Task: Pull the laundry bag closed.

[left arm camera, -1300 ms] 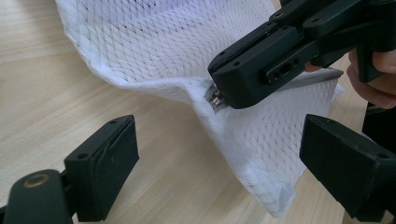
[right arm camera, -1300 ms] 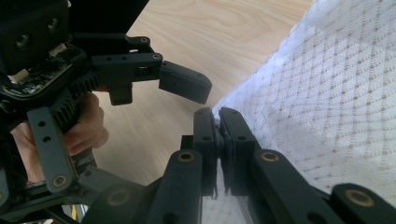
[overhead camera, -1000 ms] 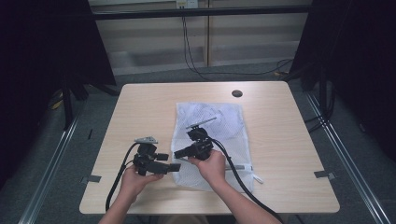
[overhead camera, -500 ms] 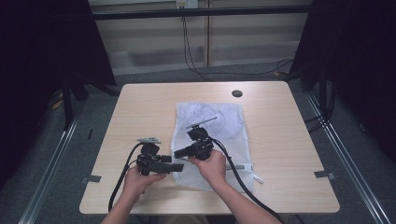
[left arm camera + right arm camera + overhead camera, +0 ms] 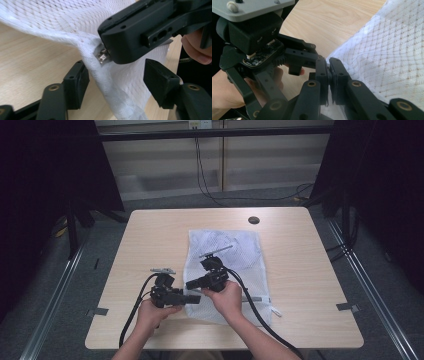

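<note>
A white mesh bag (image 5: 235, 250) lies flat on the table, with its near left edge lifted. My right gripper (image 5: 190, 284) is shut on that edge (image 5: 337, 56), and a small metal zipper pull (image 5: 102, 56) shows right at its jaw tips. My left gripper (image 5: 196, 298) comes in from the left just below it. Its jaws have just been closing, and the raised fold of mesh (image 5: 112, 85) hangs between them. Both pads (image 5: 77, 85) still stand clear of the fabric. A hand holds each gripper.
The light wooden table (image 5: 150, 230) has a dark round hole (image 5: 254, 220) near its far edge. Black cables (image 5: 131, 315) trail from the grippers toward the near edge. Dark curtains stand on both sides, and floor rails run along the table.
The left gripper's jaws have narrowed around the lifted bag edge and it has edged slightly toward the right gripper. The right gripper has stayed still, gripping the bag.
</note>
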The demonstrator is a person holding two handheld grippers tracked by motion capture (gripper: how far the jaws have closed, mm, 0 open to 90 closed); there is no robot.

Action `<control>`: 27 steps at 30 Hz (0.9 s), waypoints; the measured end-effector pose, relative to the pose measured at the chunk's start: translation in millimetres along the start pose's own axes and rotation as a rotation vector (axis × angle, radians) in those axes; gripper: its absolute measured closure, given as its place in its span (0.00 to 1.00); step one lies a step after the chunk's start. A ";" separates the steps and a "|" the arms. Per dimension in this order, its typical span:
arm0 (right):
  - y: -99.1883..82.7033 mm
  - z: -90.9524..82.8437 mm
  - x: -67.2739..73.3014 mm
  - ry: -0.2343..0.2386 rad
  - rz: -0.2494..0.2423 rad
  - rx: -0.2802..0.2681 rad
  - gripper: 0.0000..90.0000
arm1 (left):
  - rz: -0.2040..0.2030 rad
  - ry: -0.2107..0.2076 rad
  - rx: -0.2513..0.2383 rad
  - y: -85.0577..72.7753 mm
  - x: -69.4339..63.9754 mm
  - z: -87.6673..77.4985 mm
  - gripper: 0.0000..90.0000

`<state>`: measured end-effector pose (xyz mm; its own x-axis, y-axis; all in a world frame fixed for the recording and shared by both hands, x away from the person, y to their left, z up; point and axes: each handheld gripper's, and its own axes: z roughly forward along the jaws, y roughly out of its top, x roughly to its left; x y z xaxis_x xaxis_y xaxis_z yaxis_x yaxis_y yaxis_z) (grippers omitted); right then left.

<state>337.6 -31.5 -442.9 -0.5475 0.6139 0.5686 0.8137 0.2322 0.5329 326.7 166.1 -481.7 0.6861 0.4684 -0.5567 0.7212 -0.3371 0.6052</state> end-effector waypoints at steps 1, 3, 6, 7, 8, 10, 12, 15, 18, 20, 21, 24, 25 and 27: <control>0.0 0.0 0.0 0.000 0.000 0.000 0.95 | 0.000 0.000 0.000 0.0 0.0 0.0 0.44; -0.1 0.0 0.5 0.001 0.002 -0.001 0.95 | -0.010 -0.007 -0.006 0.0 -0.4 1.0 0.47; -0.1 0.2 1.3 0.005 0.002 -0.001 0.95 | -0.021 -0.029 -0.010 0.0 0.5 1.9 0.51; -0.1 0.2 1.3 0.005 0.002 -0.001 0.95 | -0.021 -0.029 -0.010 0.0 0.5 1.9 0.51; -0.1 0.2 1.4 0.005 0.000 0.000 0.95 | -0.036 -0.036 -0.002 -0.3 0.8 3.0 0.53; -0.1 0.4 1.7 0.004 -0.001 0.000 0.95 | -0.029 -0.018 0.003 -0.4 1.4 3.6 0.56; -0.3 0.4 2.0 0.002 0.001 0.002 0.95 | -0.033 -0.022 0.000 -0.4 1.6 3.7 0.60; -0.4 0.6 1.9 0.001 -0.001 0.003 0.95 | -0.037 -0.024 0.005 -0.1 2.0 3.0 0.65; -0.6 0.8 1.9 0.004 -0.003 0.001 0.95 | -0.056 -0.036 0.001 0.0 1.8 2.7 0.69; -0.7 1.0 1.9 0.005 -0.001 0.002 0.95 | -0.059 -0.042 0.001 0.2 2.7 2.1 0.72; -0.8 0.8 1.7 0.005 -0.006 0.003 0.95 | -0.058 -0.039 0.000 0.3 3.3 1.7 0.72; -1.0 0.6 1.8 0.007 -0.010 0.006 0.95 | -0.066 -0.051 0.003 -0.2 3.6 2.5 0.74; -1.1 0.5 1.9 0.005 -0.009 0.009 0.95 | -0.074 -0.055 0.002 -0.4 2.8 2.9 0.75; -1.3 0.7 2.0 0.006 -0.009 0.009 0.95 | -0.067 -0.046 -0.001 -0.2 3.7 2.3 0.77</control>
<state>335.6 -30.0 -442.9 -0.5562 0.6075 0.5671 0.8103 0.2450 0.5323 329.3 166.0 -485.2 0.6403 0.4518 -0.6212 0.7653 -0.3053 0.5667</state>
